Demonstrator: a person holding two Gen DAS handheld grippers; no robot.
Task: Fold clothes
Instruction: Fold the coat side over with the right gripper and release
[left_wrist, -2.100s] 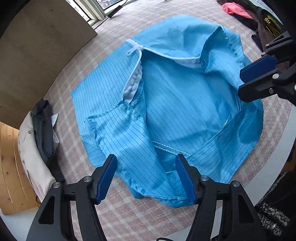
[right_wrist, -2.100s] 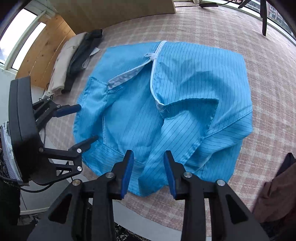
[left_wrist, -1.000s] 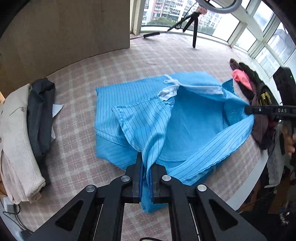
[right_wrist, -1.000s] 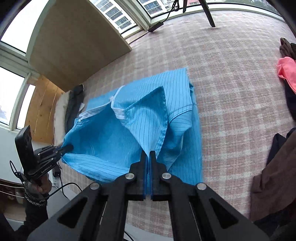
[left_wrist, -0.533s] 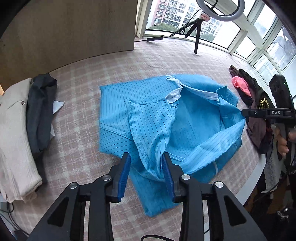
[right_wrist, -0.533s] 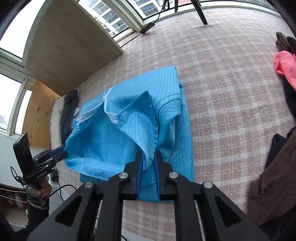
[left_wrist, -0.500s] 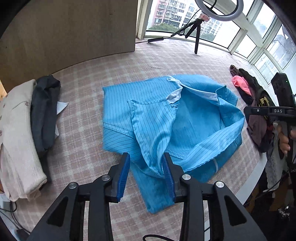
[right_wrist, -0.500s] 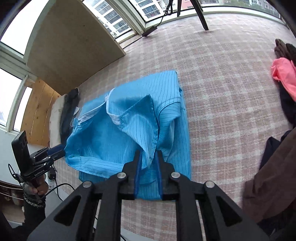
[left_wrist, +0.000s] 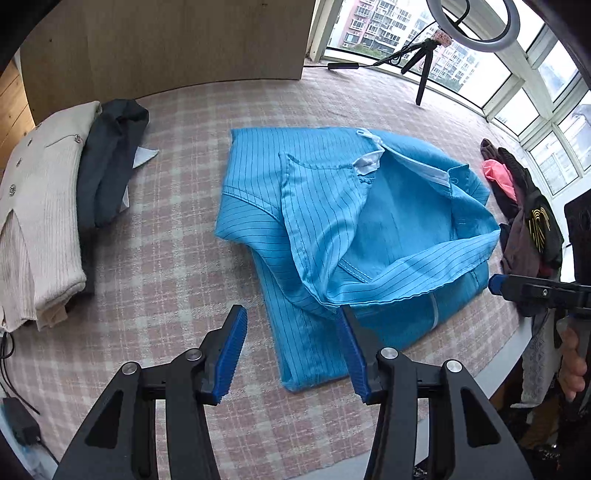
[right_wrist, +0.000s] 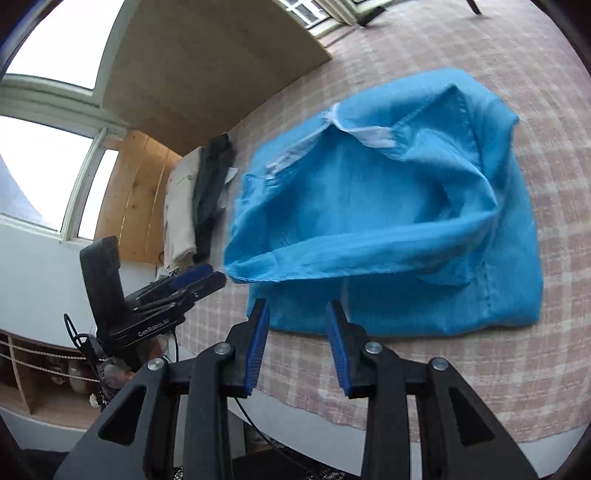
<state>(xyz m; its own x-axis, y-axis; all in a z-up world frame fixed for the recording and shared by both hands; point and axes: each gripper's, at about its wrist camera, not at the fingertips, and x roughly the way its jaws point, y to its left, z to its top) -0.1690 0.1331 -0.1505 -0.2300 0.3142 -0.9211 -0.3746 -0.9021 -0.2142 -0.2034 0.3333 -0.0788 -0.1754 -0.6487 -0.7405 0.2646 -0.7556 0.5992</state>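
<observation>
A blue pinstriped garment (left_wrist: 332, 206) with a white zip lies half folded on the checked tablecloth (left_wrist: 166, 266). Its sides are turned in over the middle, and the near hem stands up in a loose ridge. My left gripper (left_wrist: 291, 350) is open just in front of the near edge, with its right finger beside the hem and nothing held. In the right wrist view the garment (right_wrist: 388, 206) is blurred. My right gripper (right_wrist: 297, 343) is open at its near edge and empty. Each gripper shows in the other's view: the left gripper (right_wrist: 199, 277) and the right gripper (left_wrist: 496, 286).
A folded cream cardigan (left_wrist: 37, 206) and a dark folded garment (left_wrist: 107, 173) lie at the left. A pile of dark and pink clothes (left_wrist: 524, 206) sits at the right edge. A tripod (left_wrist: 421, 74) stands at the back. The table's rim (right_wrist: 332, 421) is close below me.
Both grippers had been shut on the garment's hem. They have opened, let it go and drawn back towards the table's near edge. The folded-over cloth is settling.
</observation>
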